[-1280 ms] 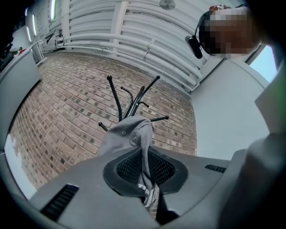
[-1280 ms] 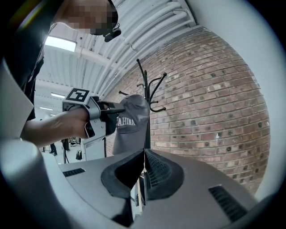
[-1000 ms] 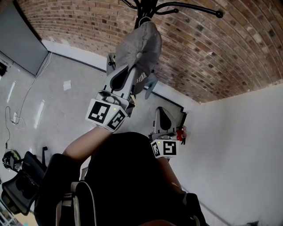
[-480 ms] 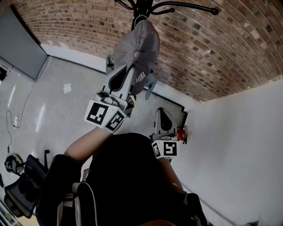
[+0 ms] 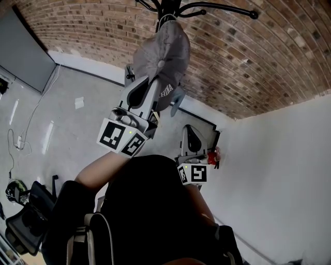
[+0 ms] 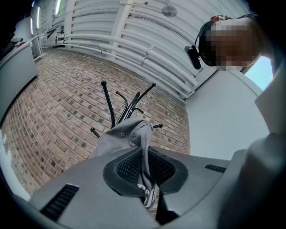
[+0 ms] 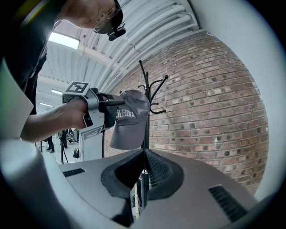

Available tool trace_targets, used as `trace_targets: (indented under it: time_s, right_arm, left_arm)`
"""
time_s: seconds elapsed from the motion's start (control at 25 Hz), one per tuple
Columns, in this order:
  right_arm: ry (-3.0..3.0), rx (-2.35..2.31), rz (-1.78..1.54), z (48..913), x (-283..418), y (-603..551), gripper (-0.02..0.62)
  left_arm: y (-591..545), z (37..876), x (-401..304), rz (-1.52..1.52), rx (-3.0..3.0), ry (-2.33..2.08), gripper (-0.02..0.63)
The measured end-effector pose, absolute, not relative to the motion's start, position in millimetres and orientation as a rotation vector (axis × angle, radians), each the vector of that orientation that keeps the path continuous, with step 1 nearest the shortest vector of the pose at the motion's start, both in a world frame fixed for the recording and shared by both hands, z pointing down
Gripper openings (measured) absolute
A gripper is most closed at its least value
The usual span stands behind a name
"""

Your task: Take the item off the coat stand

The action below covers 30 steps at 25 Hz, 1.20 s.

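A grey cap [image 5: 161, 52] hangs from the top of a black coat stand [image 5: 207, 7] in front of a brick wall. My left gripper [image 5: 154, 83] reaches up to it and is shut on the cap's lower edge. In the left gripper view a fold of the cap [image 6: 123, 136] runs down between the closed jaws of the left gripper [image 6: 145, 169], with the coat stand's hooks [image 6: 120, 105] behind. My right gripper [image 5: 189, 130] sits lower and to the right, shut with nothing in it. The right gripper view shows the cap [image 7: 129, 118], the stand [image 7: 145, 89] and the left gripper [image 7: 105, 114] beyond the right gripper [image 7: 144, 172].
The brick wall [image 5: 248, 62] meets a white wall [image 5: 279, 176] at the right. Grey floor [image 5: 62, 108] spreads to the left, with a cable [image 5: 15, 137] and a black chair [image 5: 26, 220] at the lower left. A small red object [image 5: 212, 155] lies beside the right gripper.
Almost nothing differs. The left gripper stays shut on the cap, which still hangs at the stand. The right gripper has not moved.
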State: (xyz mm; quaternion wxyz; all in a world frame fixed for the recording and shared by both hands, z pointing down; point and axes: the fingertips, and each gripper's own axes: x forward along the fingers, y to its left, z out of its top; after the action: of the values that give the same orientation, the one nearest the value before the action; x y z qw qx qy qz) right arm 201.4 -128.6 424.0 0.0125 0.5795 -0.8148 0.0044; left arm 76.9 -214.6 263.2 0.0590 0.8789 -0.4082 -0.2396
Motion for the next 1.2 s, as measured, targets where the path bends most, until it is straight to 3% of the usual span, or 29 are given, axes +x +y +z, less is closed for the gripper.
trace_targets:
  time_s: [1.2]
  right_arm:
    - [-2.518, 1.853, 0.000, 419, 197, -140, 0.020]
  left_arm:
    - [-200, 236, 61, -0.783, 2.671, -1.167, 0.037]
